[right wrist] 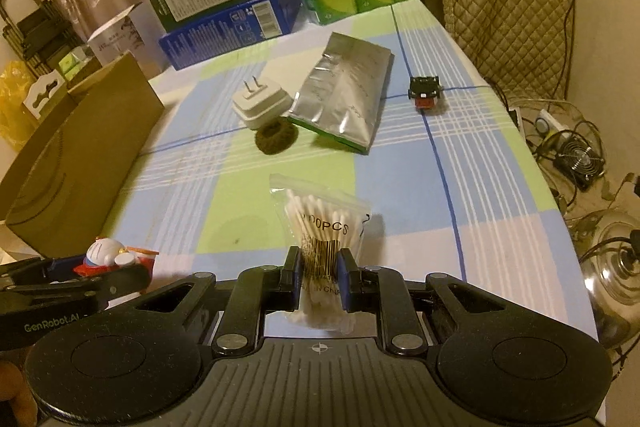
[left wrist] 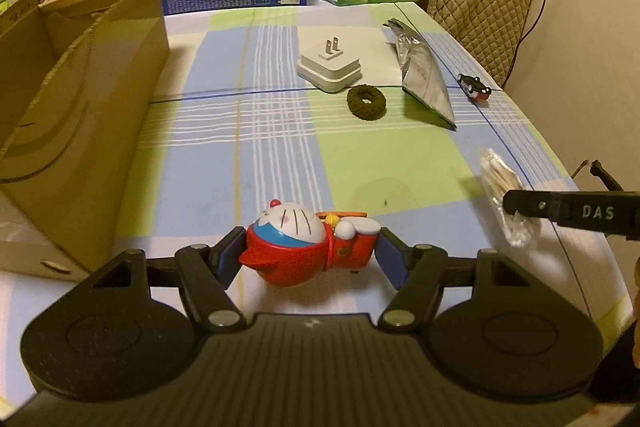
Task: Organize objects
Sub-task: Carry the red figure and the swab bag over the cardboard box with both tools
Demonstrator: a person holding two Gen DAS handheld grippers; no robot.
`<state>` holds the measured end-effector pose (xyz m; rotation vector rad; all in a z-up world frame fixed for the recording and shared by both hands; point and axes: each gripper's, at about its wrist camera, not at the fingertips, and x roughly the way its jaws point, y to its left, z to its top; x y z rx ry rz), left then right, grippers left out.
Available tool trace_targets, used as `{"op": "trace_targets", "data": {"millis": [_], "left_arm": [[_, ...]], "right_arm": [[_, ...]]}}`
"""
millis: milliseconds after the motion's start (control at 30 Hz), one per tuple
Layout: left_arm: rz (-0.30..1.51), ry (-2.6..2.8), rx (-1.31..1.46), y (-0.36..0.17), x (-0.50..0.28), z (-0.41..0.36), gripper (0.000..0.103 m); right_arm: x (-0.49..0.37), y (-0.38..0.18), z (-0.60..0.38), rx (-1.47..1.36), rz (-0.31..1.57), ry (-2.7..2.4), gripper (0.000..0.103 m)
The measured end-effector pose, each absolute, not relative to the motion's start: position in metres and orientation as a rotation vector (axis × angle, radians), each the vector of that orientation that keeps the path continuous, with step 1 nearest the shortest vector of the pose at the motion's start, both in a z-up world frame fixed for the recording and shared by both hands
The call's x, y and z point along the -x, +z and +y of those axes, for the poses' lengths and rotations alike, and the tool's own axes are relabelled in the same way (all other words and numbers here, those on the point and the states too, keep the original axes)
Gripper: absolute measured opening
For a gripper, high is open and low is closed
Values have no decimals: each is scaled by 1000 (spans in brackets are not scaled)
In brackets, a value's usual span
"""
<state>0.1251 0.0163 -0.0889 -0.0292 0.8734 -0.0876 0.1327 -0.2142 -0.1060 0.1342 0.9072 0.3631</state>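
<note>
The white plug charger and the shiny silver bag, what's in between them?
Nothing sits between the white plug charger and the crinkled silver foil bag; the left wrist view shows only bare checked tablecloth.

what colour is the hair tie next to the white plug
Dark brown. The hair tie shows best in the left wrist view, beside the plug.

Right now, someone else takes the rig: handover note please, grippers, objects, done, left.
Left gripper: shut on the red and blue cat figurine, lifted over the table.
Right gripper: shut on the clear bag of cotton swabs.
Still on the checked tablecloth: white plug adapter, brown hair scrunchie, silver foil pouch, small black toy car.
Open cardboard box stands to the left; its inside is not visible.
Done: two items picked up. Left: place them, probably in the box, then the other four.
</note>
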Motion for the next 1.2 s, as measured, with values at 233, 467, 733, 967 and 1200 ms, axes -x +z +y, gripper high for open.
{"op": "trace_targets", "data": {"millis": [233,467,733,967,1200], "left_arm": [[843,-97,45,-64,-112,24,65],[825,-104,49,-42,-105,26,65],[805,-103,54,-21,-94,31,65],[789,-98,61,-6,-84,39,65],[772,-88,65,7,-76,49,65]], "right_arm": [[-116,-85,-205,-113,884,354,15],[-104,-62,-198,-88,852,360,15],[-94,-40,-184,-60,818,383,15],[-88,-27,-171,-48,793,415,15],[-84,-20,-160,-36,785,442,15]]}}
